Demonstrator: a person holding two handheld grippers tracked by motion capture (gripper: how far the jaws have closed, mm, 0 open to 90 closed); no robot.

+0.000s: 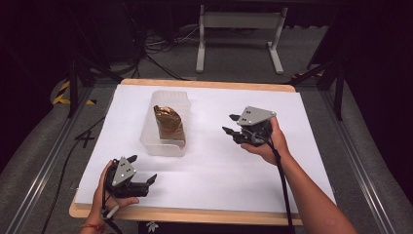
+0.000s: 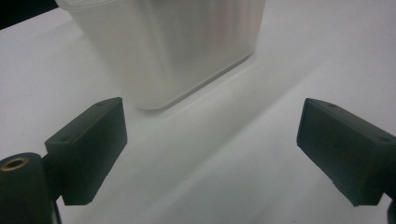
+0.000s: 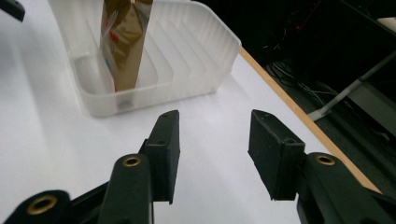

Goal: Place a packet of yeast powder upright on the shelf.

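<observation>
1. A gold bag (image 1: 168, 122) stands up inside a clear plastic tub (image 1: 148, 131) on the white table (image 1: 219, 165).
2. The left gripper (image 1: 146, 168) sits near the front edge of the table, just by the near end of the tub. Its jaws are wide apart and hold nothing.
3. The right gripper (image 1: 230, 123) is off to the right of the tub. Its jaws are partly open and hold nothing too.
4. The tub looks light. I think a bump from a jaw could push it and make it slide.
5. The bag is thin and tall. A weak pinch at the top could let it slip and flop over.
</observation>
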